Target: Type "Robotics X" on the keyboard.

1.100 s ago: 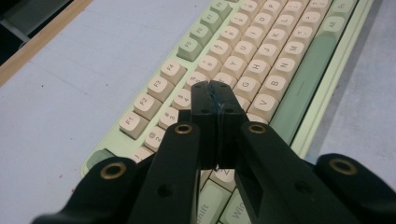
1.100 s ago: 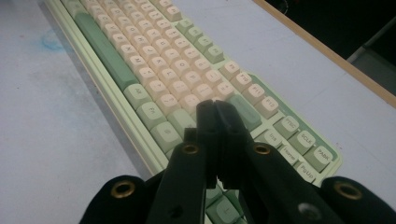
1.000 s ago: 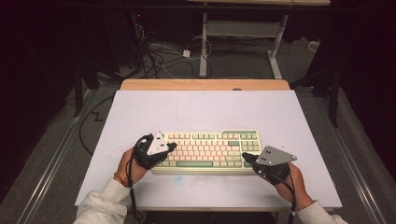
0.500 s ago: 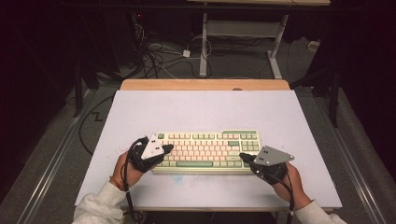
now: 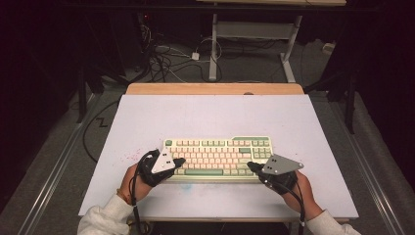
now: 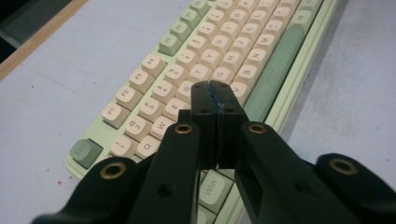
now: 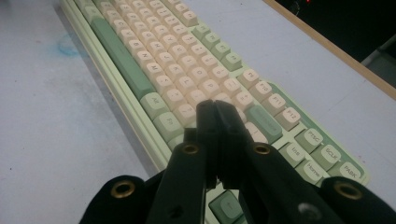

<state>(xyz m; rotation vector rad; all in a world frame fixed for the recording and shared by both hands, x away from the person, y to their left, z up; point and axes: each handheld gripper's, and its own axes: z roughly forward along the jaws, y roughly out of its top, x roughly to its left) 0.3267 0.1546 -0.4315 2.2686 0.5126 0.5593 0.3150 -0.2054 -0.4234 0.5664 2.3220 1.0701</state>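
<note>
— Nearest the table's front edge: left gripper (image 5: 177, 161) at the keyboard's (image 5: 218, 156) left end, right gripper (image 5: 250, 167) at its right end. Both pressed together, pinching nothing.

— Confirmed from the left gripper view: jaws flat against each other, tips poised above the letter rows near the spacebar (image 6: 273, 70), pointing along the rows. Touching a key or just above it? Cannot tell.

— Same from the right gripper view: jaws sealed, tips over the keys by the arrow cluster (image 7: 226, 205), aimed back toward the keyboard's middle.

— Long axis of the keyboard?

— Running left to right across the white table (image 5: 215, 115), parallel to the front edge, lying in the near half. So: one closed tip aimed inward from each end, keys straight below and ahead.

— Nearer hand for any key?

— Left for the letter block, right for the navigation and arrow side. Probably pressing keys with closed tips next; a short dip downward, hardly any reach.

— Farther off?

— Bare table surface, then its wooden back edge (image 5: 215, 88).
</note>
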